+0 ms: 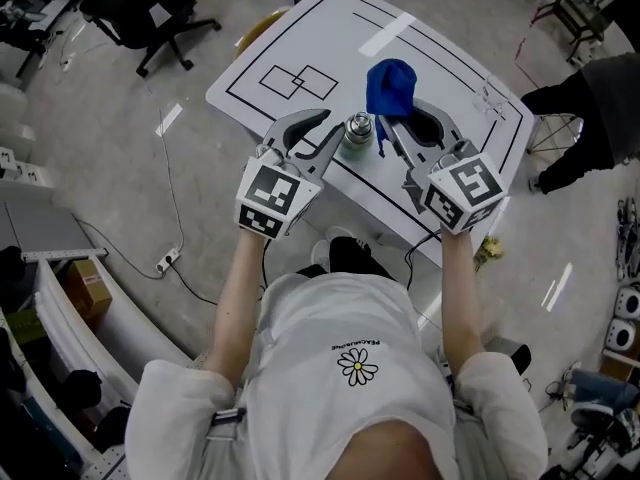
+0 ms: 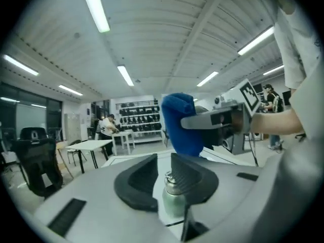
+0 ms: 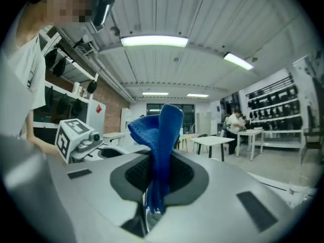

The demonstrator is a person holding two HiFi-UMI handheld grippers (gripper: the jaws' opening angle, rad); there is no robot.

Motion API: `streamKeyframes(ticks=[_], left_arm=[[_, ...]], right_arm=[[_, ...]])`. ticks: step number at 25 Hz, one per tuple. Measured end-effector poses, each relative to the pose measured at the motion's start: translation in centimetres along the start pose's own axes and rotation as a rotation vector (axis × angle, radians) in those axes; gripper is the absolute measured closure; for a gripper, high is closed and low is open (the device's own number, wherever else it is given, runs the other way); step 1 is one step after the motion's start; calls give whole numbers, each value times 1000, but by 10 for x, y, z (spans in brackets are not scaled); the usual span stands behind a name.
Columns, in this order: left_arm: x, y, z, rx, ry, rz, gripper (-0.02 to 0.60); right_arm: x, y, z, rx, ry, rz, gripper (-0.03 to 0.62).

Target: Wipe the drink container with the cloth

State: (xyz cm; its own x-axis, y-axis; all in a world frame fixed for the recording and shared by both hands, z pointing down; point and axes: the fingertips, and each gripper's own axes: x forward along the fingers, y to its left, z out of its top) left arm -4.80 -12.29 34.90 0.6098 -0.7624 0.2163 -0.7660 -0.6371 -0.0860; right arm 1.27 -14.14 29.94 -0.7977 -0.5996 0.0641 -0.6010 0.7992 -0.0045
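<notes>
The left gripper (image 2: 164, 178) is clamping the small, hard, probably slippery bottle (image 2: 173, 200) near its cap, over the table (image 1: 300, 38), while the right gripper (image 3: 158, 173) is pinching the soft, limp cloth (image 3: 163, 135) just beside it.

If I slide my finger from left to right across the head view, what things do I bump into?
Office chair → left gripper's marker cube → drink container → blue cloth → right gripper's marker cube → person standing beside the table.
</notes>
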Motion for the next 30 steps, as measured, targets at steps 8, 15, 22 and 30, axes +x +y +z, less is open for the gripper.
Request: streamKeyframes(ticks=[8, 15, 22, 30], left_arm=[[-25, -3, 7, -103, -85, 251, 581], [-22, -3, -4, -113, -81, 306, 583], [-20, 8, -4, -118, -85, 329, 583], [-18, 21, -6, -125, -85, 357, 583]], right_arm=[[-39, 6, -22, 79, -157, -247, 551], [-48, 15, -58, 125, -105, -268, 551], [-42, 9, -53, 112, -105, -262, 551], [-38, 1, -58, 121, -84, -268, 551]])
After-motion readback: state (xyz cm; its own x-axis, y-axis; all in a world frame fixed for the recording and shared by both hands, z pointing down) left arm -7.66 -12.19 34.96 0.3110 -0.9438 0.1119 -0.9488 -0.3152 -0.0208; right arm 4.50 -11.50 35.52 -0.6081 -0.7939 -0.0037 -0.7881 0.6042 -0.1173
